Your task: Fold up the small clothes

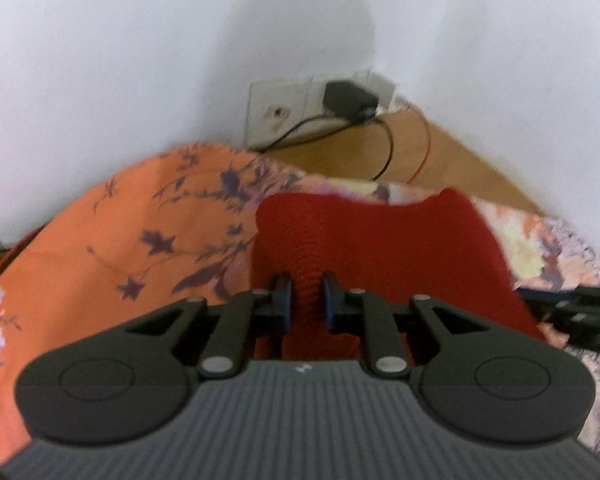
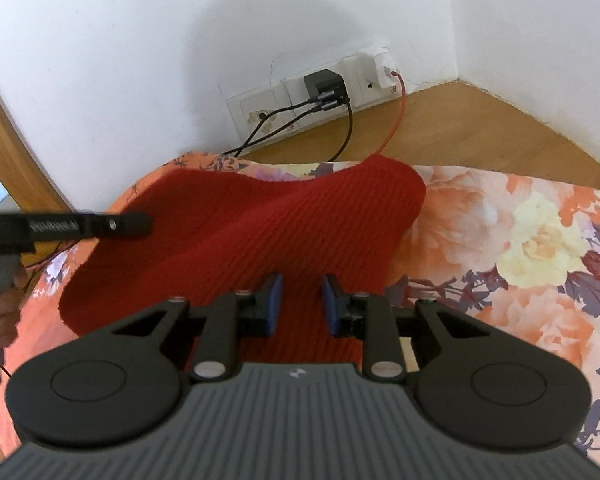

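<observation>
A red knitted garment (image 1: 380, 240) lies on an orange floral cloth (image 1: 112, 240). My left gripper (image 1: 306, 286) is shut on a raised ridge of the red knit between its blue pads. In the right wrist view the garment (image 2: 260, 216) is lifted and draped, one corner up at the far side. My right gripper (image 2: 300, 292) holds the garment's near edge; the knit fills the gap between its pads (image 2: 274, 292). The left gripper's body (image 2: 80, 224) shows at the left in that view, and the right gripper's body (image 1: 580, 312) shows at the right edge of the left wrist view.
The floral cloth (image 2: 520, 240) covers a wooden surface (image 2: 480, 128) that meets a white wall. Wall sockets (image 2: 300, 92) hold a black charger (image 2: 324, 84) and a white plug, with black and red cables trailing onto the wood. A wooden frame (image 2: 16, 140) stands at the left.
</observation>
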`<state>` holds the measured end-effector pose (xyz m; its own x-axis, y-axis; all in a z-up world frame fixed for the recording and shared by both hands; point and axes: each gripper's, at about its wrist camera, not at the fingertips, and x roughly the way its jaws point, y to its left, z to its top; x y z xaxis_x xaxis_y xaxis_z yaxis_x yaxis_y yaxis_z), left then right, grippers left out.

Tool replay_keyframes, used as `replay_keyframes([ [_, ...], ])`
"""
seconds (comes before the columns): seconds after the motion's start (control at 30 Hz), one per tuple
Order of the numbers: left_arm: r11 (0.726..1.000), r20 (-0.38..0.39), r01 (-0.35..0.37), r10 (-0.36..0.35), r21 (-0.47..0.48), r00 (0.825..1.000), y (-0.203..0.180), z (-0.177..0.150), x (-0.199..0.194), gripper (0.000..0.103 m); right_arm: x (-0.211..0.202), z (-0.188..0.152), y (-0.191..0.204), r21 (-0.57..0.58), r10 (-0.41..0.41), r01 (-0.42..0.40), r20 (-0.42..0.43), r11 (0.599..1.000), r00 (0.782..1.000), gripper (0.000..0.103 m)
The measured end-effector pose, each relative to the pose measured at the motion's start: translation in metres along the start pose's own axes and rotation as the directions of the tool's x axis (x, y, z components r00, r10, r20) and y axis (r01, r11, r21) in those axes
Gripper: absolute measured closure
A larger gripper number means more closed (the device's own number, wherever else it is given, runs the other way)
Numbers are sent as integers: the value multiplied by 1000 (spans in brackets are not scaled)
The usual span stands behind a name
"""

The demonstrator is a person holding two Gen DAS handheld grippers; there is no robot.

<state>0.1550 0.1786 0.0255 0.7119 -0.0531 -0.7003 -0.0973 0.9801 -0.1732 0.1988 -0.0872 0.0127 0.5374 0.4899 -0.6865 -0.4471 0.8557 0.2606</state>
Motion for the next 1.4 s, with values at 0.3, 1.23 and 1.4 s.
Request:
replay_keyframes([
  [0.3,992,-45,71,-76,-107,996,12,-4,0,41,-10,-2,-21,128,-2,2,2,992,1000,58],
  [1.23,902,-104,316,-359,-295,927,28,-25,27,56,43,-40,-36,534,242,-198,-11,822,970,8],
  [1.4,862,-60,389,-429,-326,901,28,-21,2,62,13,-30,-31,539,285,-275,67,796,956,24],
])
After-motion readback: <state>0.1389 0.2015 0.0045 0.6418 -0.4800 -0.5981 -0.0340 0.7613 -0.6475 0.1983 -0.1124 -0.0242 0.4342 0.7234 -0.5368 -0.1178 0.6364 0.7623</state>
